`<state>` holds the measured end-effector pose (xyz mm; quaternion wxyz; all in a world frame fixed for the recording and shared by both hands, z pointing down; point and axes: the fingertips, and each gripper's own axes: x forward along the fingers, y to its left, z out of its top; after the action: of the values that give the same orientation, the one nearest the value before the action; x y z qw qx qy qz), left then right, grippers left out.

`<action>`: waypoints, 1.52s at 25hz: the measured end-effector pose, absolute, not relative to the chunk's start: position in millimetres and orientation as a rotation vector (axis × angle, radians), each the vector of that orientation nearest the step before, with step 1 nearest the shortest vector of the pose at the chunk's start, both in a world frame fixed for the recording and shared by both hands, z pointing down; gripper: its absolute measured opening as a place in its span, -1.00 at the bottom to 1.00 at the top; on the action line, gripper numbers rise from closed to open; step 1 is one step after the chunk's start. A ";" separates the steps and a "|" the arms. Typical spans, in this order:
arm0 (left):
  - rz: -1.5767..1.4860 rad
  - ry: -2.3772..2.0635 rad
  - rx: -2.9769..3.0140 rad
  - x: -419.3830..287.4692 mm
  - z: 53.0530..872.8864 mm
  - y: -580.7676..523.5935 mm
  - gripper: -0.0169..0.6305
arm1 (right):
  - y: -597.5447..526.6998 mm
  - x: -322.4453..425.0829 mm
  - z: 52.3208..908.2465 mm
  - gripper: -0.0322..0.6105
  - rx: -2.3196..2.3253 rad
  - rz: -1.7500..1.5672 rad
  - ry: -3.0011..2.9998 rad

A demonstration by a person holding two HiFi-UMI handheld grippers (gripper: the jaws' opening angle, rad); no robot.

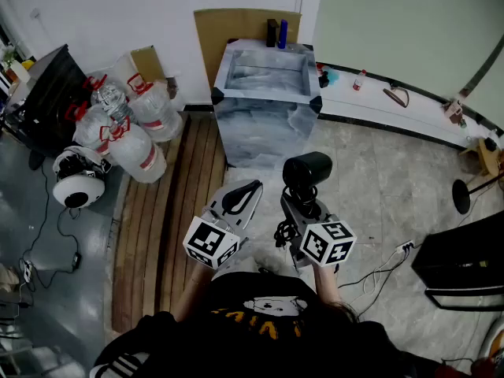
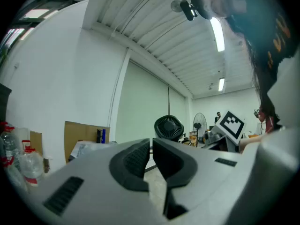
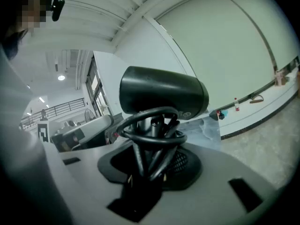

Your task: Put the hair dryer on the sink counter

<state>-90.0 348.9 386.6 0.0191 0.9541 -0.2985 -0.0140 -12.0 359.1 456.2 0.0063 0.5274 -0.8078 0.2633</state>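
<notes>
A black hair dryer stands upright in my right gripper, whose jaws press on its handle and wound cord. In the right gripper view the hair dryer fills the middle, its cord looped round the handle between the pads. My left gripper is beside it to the left, shut with nothing in it; its jaws meet in the left gripper view, where the hair dryer's grille shows beyond. The marble-patterned sink counter stands ahead, its basin sunk in the top.
Two bottles stand at the counter's back edge before a cardboard sheet. Large water bottles and a white helmet lie left. A wooden floor strip runs on the left. A cable and a black case sit right.
</notes>
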 end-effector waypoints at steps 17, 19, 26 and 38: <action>-0.076 -0.927 2.919 -126.5 398.5 341.4 -0.88 | 344.4 -42.0 448.1 -0.48 1.631 0.863 -2.555; -0.077 -0.936 2.910 -126.5 401.1 334.2 -0.88 | 337.9 -40.2 449.8 -0.48 1.626 0.861 -2.549; -0.056 -0.974 2.896 -121.1 406.8 295.5 -0.88 | 289.6 -28.5 460.0 -0.48 1.604 0.887 -2.553; 0.018 -1.048 2.894 -76.8 402.8 147.4 -0.88 | 144.2 20.2 467.2 -0.48 1.567 0.925 -2.559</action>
<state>-76.8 147.4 402.8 0.0318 0.9397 -0.3404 0.0059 20.2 144.2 467.2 0.0010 0.4990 -0.8149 0.2947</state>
